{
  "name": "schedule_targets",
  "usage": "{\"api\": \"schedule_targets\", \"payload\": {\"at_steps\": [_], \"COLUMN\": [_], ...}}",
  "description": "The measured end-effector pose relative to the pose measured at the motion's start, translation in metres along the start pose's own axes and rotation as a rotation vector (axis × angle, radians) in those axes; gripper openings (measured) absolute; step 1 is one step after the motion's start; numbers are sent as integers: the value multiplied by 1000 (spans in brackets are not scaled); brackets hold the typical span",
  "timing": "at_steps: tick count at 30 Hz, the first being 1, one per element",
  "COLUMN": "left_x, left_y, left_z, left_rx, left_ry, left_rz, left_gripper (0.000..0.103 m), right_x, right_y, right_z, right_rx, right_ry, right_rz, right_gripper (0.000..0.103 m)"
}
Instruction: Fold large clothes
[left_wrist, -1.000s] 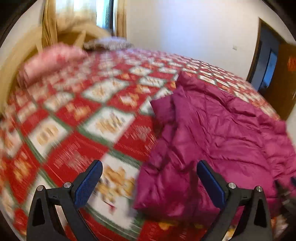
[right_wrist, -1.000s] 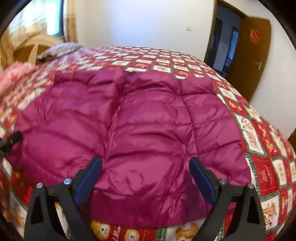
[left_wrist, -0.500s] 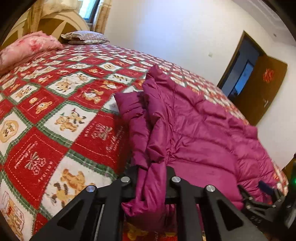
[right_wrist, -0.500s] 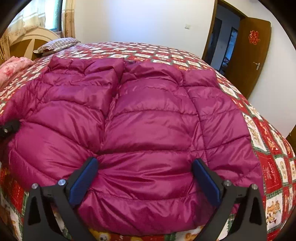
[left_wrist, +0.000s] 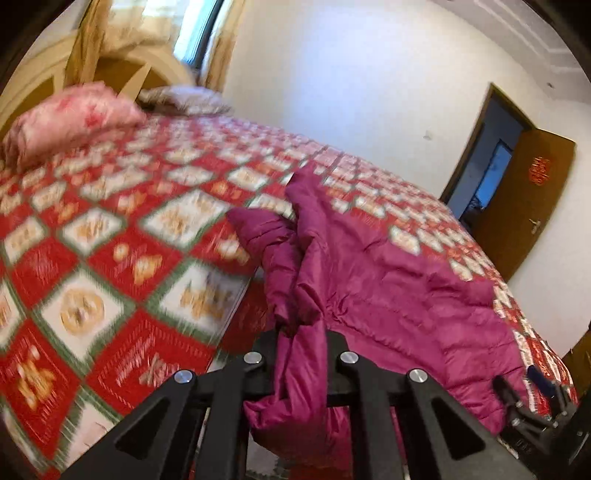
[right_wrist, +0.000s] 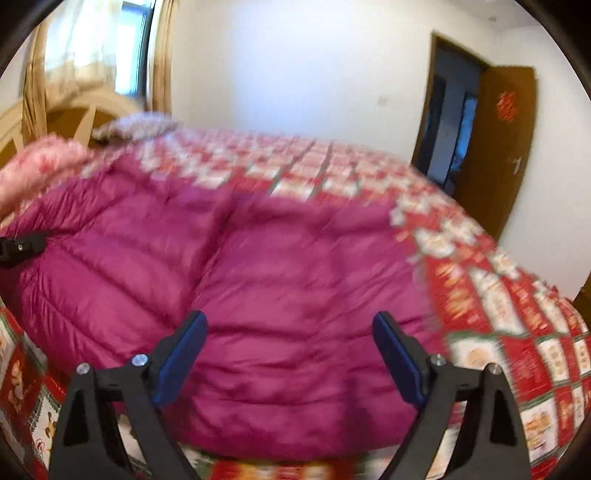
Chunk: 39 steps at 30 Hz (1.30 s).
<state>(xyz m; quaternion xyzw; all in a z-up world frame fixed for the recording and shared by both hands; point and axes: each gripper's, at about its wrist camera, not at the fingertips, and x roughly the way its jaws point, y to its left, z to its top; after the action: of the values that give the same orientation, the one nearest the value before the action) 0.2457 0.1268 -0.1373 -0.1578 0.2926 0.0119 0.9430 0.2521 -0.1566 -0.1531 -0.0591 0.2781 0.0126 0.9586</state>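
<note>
1. Jacket (right_wrist: 266, 280), a magenta quilted puffer, lies spread across the near part of the bed (left_wrist: 122, 258), on the red, white and green patterned cover, with its hem toward the bed's near edge.
2. Left gripper (left_wrist: 301, 354) has its fingers clenched on a bunched fold at the jacket's left edge; the fabric stands up between them and spills over the front.
3. Right gripper (right_wrist: 290, 354) hovers over the jacket's lower middle with its blue-padded fingers (right_wrist: 181, 358) spread wide and nothing between them.
4. Progress, as I judge it, is early: the body is still laid out nearly flat, no panel has been turned over, and only the left side is gathered. The side folds and the final halving all remain.
5. Against a second ago, the left fingers, then open over the jacket's edge, have closed on it. Since half a second ago that grasp holds, and the view has lifted and blurred, which suggests the edge is being raised.
6. The right fingers stay open throughout, and their view has also blurred, so that hand is moving too.
7. A pink pillow (left_wrist: 70, 122) sits at the headboard, well apart from the jacket.
</note>
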Motion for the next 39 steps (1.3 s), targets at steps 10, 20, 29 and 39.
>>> {"api": "schedule_targets", "payload": {"at_steps": [10, 20, 29, 39], "left_x": [-33, 22, -2, -36], "left_y": [-158, -313, -342, -287], "left_z": [33, -81, -122, -27], "left_rx": [334, 778, 971, 721], "left_ry": [-115, 72, -39, -166], "left_rz": [-157, -313, -223, -124], "left_gripper": [10, 12, 48, 89], "right_x": [14, 7, 10, -2], "right_y": [-172, -242, -261, -246], "right_z": [-14, -51, -65, -11], "right_rx": [332, 442, 481, 424], "right_ry": [82, 137, 163, 172], "right_rz": [-273, -349, -350, -240], "right_gripper": [93, 94, 94, 68]}}
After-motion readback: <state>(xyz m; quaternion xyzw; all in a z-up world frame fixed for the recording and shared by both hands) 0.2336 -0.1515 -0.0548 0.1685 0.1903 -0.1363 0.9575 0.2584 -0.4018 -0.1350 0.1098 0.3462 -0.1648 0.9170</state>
